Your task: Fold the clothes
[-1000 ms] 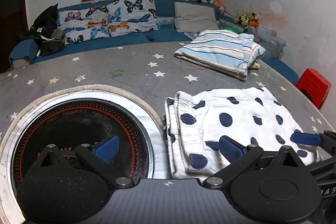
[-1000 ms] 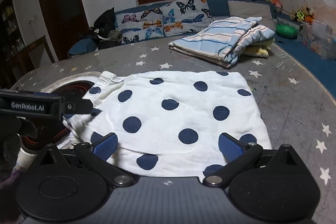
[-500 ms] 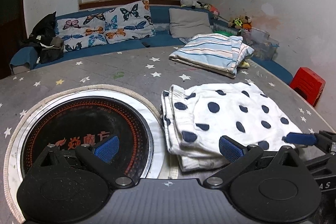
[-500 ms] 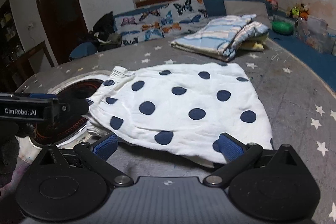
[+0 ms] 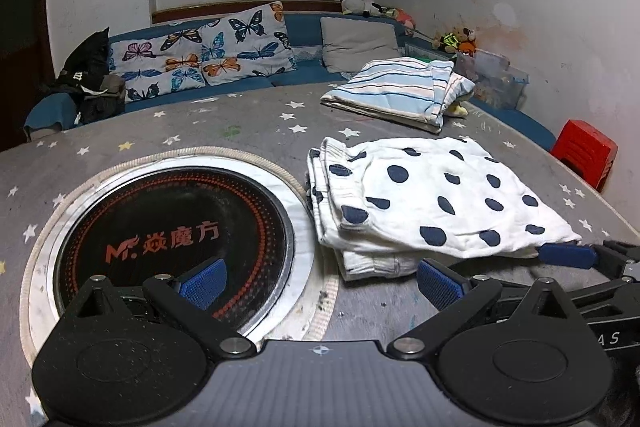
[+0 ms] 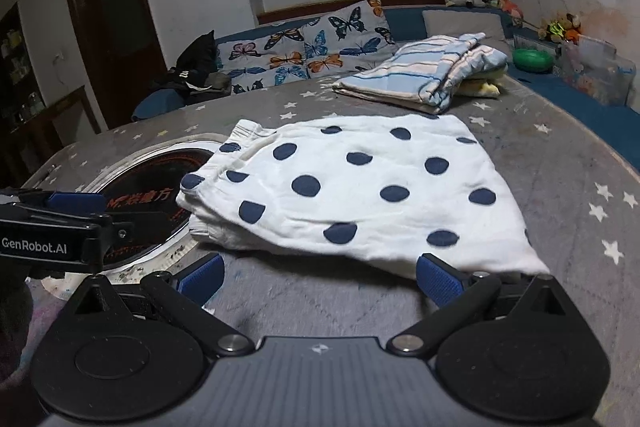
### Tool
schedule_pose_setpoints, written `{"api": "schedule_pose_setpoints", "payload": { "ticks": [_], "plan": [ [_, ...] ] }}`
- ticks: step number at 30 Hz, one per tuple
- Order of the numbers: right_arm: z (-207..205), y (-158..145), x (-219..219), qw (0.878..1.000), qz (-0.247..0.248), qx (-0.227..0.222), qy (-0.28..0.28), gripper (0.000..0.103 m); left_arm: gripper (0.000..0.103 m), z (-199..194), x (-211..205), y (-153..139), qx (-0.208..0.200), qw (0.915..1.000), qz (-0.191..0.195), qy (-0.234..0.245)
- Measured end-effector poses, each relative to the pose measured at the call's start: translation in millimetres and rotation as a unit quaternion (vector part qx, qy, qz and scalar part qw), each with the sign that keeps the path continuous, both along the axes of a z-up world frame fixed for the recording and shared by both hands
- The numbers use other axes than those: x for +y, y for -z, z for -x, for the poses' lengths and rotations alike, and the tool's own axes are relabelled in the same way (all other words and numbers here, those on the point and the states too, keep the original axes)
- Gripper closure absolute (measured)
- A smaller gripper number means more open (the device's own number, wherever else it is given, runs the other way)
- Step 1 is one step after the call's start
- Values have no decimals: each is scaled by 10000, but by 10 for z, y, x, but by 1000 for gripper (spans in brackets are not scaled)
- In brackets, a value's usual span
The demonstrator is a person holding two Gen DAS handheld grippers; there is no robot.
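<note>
Lying folded on the grey star-printed tabletop [image 5: 248, 131], the white polka-dot garment [image 6: 360, 187] is the reference item for all positions below. Its layered edge with the waistband faces the round black induction hob [image 5: 172, 235] set into the tabletop, and that edge sits just beside the hob's pale rim. The left tool [image 5: 320, 281] is set wide, empty, positioned on the near side of the garment with one blue pad [image 5: 202, 281] over the hob and the other just short of the garment's near edge. The right tool [image 6: 320, 277] is likewise set wide and empty, on the near side of the garment; its right pad [image 6: 438, 283] lies at the garment's near hem, contact cannot be confirmed. Beyond the garment, apart from it, rests a folded blue-striped cloth [image 6: 424, 75]. Further beyond, a blue sofa [image 5: 304, 27] carries butterfly-print cushions [image 5: 200, 55] and a grey pillow [image 5: 360, 41]. A red stool [image 5: 584, 155] stands off the tabletop, to the right of the garment.
</note>
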State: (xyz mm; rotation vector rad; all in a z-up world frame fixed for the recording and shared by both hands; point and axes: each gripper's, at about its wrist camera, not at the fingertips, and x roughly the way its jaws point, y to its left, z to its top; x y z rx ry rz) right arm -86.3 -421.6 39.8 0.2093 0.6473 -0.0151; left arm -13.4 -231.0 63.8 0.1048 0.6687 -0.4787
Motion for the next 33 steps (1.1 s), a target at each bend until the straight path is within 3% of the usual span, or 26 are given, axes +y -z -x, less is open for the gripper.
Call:
{"api": "schedule_pose_setpoints", "payload": {
  "ticks": [7, 14, 33],
  "plan": [
    [121, -2, 12, 9997, -125, -33, 199, 0, 0, 95, 77, -20, -40, 10000, 45, -26],
    [235, -22, 104, 9996, 131, -55, 264, 0, 0, 203, 143, -4, -82, 9999, 12, -69],
    [500, -22, 192, 9988, 195, -130, 430, 0, 0, 495, 246, 43, -188, 9998, -79, -11]
  ]
}}
